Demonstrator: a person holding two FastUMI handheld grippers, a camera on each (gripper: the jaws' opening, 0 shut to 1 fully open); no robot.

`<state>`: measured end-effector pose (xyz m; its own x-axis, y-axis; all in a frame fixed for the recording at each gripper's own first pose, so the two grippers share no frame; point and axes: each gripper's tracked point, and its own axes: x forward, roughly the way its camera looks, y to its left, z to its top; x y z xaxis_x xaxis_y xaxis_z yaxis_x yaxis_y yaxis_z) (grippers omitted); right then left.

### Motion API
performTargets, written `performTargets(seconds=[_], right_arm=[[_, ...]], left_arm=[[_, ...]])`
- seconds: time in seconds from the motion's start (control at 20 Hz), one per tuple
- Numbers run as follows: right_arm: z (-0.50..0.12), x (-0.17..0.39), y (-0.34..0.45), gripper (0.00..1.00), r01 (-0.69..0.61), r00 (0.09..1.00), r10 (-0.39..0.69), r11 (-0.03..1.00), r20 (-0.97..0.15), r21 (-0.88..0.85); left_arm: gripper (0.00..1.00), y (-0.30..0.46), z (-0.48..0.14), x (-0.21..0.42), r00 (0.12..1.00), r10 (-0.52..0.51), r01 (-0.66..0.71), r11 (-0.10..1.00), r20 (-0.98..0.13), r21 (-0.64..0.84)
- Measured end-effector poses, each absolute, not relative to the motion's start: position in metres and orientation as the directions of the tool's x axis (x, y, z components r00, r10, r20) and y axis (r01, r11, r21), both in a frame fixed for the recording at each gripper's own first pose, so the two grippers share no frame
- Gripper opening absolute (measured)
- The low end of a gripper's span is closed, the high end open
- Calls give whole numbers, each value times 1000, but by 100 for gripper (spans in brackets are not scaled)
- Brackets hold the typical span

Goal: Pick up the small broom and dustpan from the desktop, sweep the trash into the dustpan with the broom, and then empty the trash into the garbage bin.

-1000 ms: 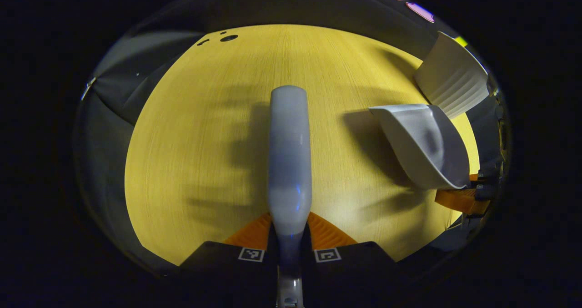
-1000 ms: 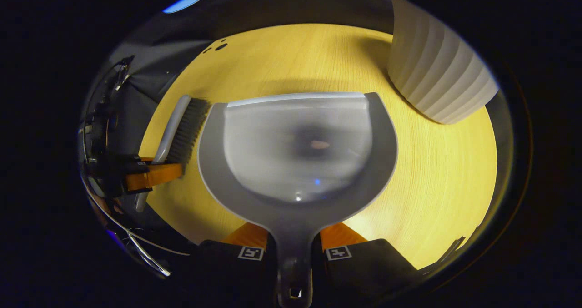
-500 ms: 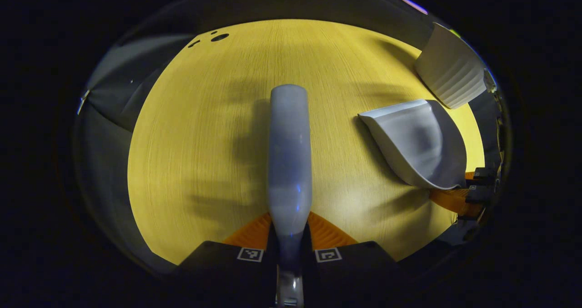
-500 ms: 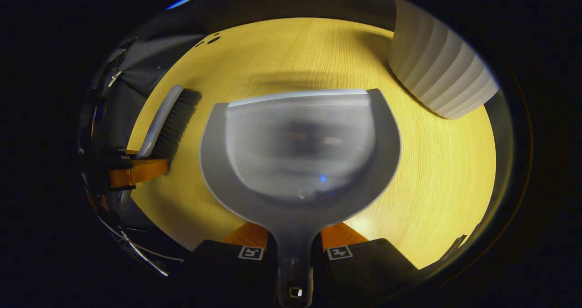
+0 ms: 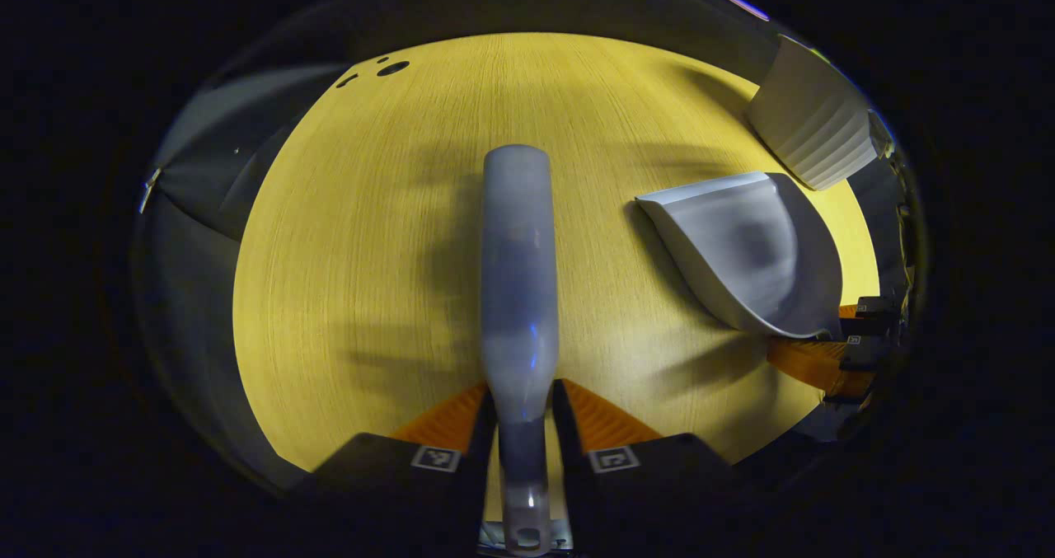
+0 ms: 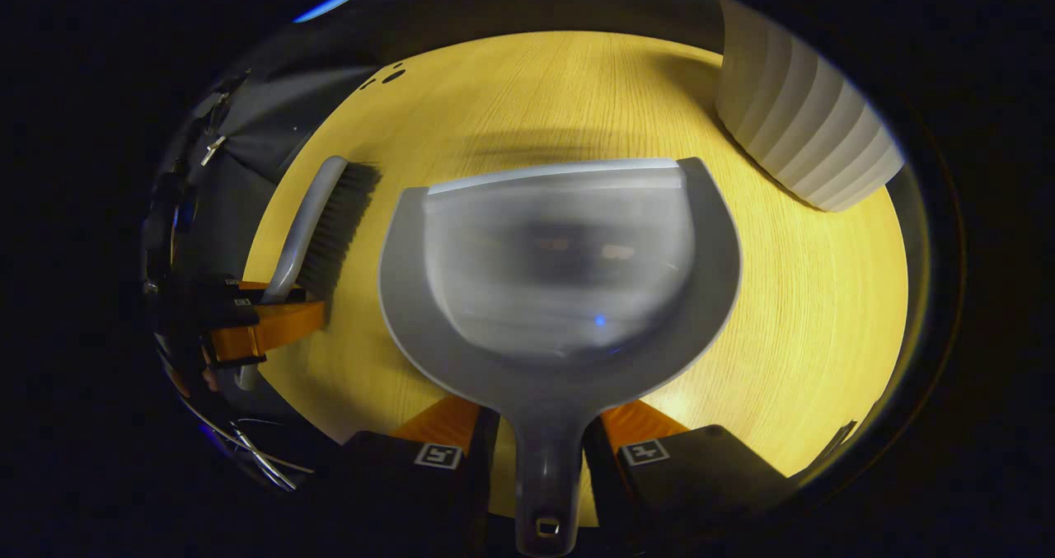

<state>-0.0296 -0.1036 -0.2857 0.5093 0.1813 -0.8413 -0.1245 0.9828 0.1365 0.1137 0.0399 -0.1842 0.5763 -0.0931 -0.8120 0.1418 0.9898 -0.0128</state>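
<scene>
Looks basically wrapped up: the grey plastic dustpan looks empty with no trash on the yellow wooden desktop, the white ribbed garbage bin sits far right, and both the left gripper around the grey-handled small broom and the right gripper at the dustpan's handle have jaws parted, so they're seemingly letting go.

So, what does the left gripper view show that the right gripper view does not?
Left gripper view: the pale grey broom's smooth back, between the left gripper's parted fingers. Right gripper view: the broom's dark bristles and the grey plastic dustpan's hollow, its handle between the right gripper's parted fingers. Both: yellow wooden desktop, white ribbed bin.
</scene>
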Motion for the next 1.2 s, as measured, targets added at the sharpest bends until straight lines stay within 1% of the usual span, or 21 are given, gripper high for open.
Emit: performTargets(seconds=[0.05, 0.1, 0.2, 0.25, 0.4, 0.45, 0.55, 0.65, 0.8, 0.9, 1.05, 1.2], right_arm=[[-284, -31, -102, 65, -124, 516, 183, 983, -836, 139], [-280, -33, -101, 84, -125, 522, 185, 982, -833, 140], [-270, -36, -100, 100, -119, 536, 200, 980, -820, 162], [-263, -36, -100, 99, -114, 549, 204, 979, -811, 169], [-241, -41, -107, 99, -105, 587, 203, 979, -784, 174], [-233, -44, -110, 99, -105, 601, 203, 979, -773, 176], [-210, -47, -119, 99, -104, 651, 192, 981, -735, 164], [-182, -50, -130, 99, -106, 709, 174, 984, -683, 141], [-130, -59, -138, 99, -119, 800, 166, 986, -576, 119], [-97, -68, -140, 99, -136, 851, 170, 985, -497, 103], [-46, -86, -138, 99, -178, 921, 192, 981, -340, 72], [-6, -102, -141, 99, -197, 964, 200, 980, -173, 36]], left_arm=[[61, 38, -181, 113, 584, -98, 147, 989, -806, -14], [74, 38, -176, 112, 597, -98, 150, 989, -796, -9], [100, 39, -168, 111, 626, -82, 143, 990, -775, 11], [97, 38, -162, 109, 638, -84, 141, 990, -766, 9], [97, 23, -132, 99, 700, -136, 160, 987, -701, -31], [97, 22, -119, 95, 725, -138, 163, 986, -675, -26], [97, 21, -92, 84, 778, -124, 153, 988, -615, -5], [97, 15, -66, 71, 828, -130, 136, 990, -546, -29], [97, 8, -27, 46, 887, -126, 103, 992, -443, -76], [97, 11, -5, 28, 923, -97, 69, 994, -373, -87], [96, 9, 23, -4, 963, -61, 33, 994, -264, -109], [96, 0, 49, -34, 990, -50, 35, 993, -130, -116]])
